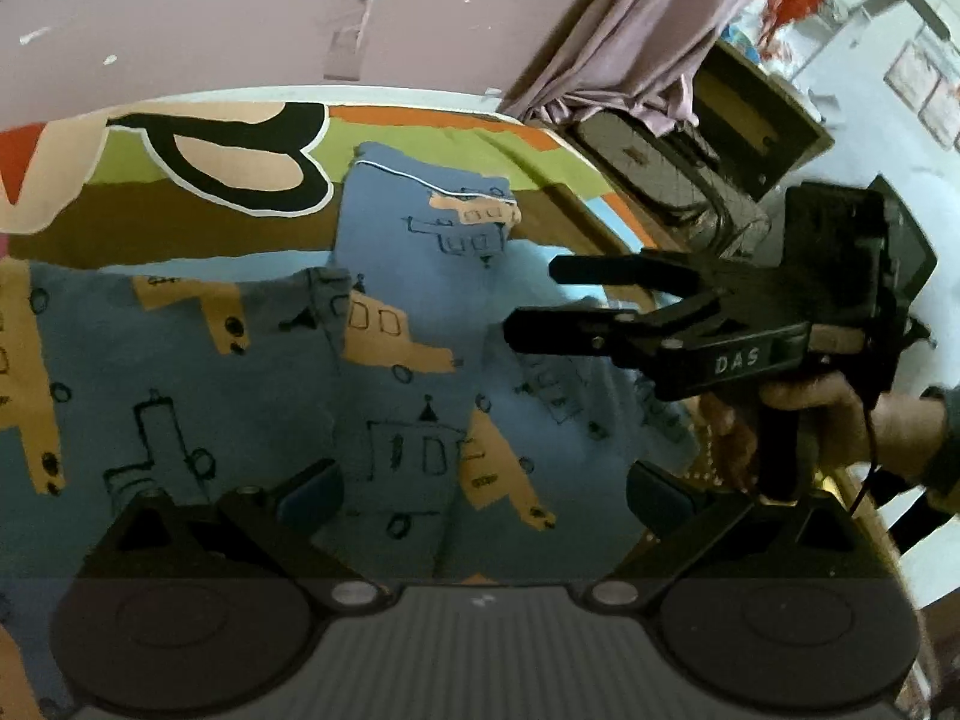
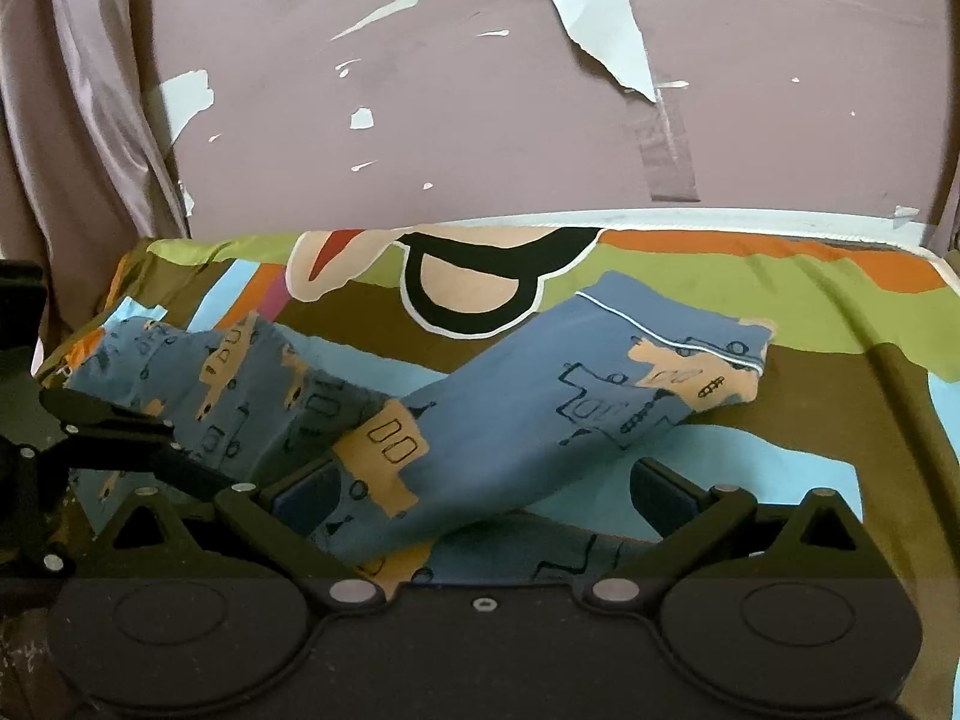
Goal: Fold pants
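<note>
So the pants (image 2: 480, 420) are spread across the bed (image 2: 840, 372), blue fabric with tan bus-and-building prints lying on that loud cartoon sheet, right up against the mauve wall (image 2: 480, 90) with the peeling paint. They're not flat at all: one leg runs on a diagonal from near the right wrist camera up and away to the right, ending in a hem with thin white piping, and the other part of the garment heads off to the left, so the whole thing makes a rough V or crossed shape. That diagonal leg is the bit that matters imo, since its long axis runs straight out from between the right tongs (image 2: 480, 492), with the fabric lying between the two fingers and looking like it touches the left pad. Those tongs are spread wide and don't seem to be pinching anything yet. The left tongs (image 1: 480, 492) hang just over the middle of the pants, also wide apart with nothing in them, cloth filling the gap below. In the left wrist view, the right tool comes in from the right with a hand (image 1: 840, 420) on its handle, fingers parted, tips over the cloth. I'd say the right side is nearer that piped leg and should grab it.
</note>
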Motion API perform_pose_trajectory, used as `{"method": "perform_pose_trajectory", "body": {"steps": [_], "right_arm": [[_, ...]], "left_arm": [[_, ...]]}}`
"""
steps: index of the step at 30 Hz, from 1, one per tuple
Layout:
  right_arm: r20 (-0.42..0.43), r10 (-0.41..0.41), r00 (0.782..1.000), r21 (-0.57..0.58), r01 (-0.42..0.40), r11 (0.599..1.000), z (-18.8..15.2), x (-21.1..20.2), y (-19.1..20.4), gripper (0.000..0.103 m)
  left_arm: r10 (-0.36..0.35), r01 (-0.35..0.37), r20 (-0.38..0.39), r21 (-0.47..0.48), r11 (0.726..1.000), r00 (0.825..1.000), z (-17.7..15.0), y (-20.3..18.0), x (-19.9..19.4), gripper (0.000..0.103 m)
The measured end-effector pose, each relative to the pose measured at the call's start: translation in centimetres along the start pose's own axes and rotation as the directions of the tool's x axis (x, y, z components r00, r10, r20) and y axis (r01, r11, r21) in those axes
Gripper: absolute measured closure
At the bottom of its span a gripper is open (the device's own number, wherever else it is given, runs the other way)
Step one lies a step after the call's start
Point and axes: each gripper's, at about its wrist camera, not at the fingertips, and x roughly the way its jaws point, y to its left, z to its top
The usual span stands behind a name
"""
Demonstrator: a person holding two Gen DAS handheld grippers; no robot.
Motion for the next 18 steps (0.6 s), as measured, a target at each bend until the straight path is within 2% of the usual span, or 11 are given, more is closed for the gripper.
{"method": "perform_pose_trajectory", "body": {"steps": [5, 8, 10, 12, 15, 18], "right_arm": [[0.017, 0.0, 1.0, 0.031, 0.0, 1.0, 0.5, 0.7, -0.8, 0.001], [0.027, 0.007, 1.0, 0.058, -0.008, 0.998, 0.7, 1.2, -1.3, 0.001], [0.03, 0.009, 1.0, 0.057, -0.01, 0.998, 0.8, 1.5, -1.4, 0.001], [0.028, 0.013, 1.0, 0.055, -0.014, 0.998, 1.0, 1.8, -1.4, 0.001], [0.03, 0.021, 0.999, 0.047, -0.022, 0.999, 1.6, 2.1, -1.4, 0.001], [0.004, 0.035, 0.999, 0.063, -0.035, 0.997, 2.8, 3.0, -1.3, 0.005]], "left_arm": [[0.031, -0.031, 0.005, 0.017, 0.999, 1.0, 0.7, 0.4, 0.9, 0.0], [0.017, -0.016, 0.031, -0.013, 1.0, 0.999, 1.3, 0.9, 0.8, 0.0], [0.002, -0.003, 0.039, 0.012, 1.0, 0.999, 1.6, 0.6, 1.0, 0.0], [0.012, -0.013, 0.026, 0.035, 0.999, 1.0, 1.7, 0.4, 1.4, 0.0], [0.013, -0.013, -0.018, -0.026, 1.0, 1.0, 1.5, 1.1, 2.0, 0.001], [0.032, -0.033, -0.016, -0.059, 0.998, 0.999, 1.1, 1.9, 1.7, 0.012]]}}
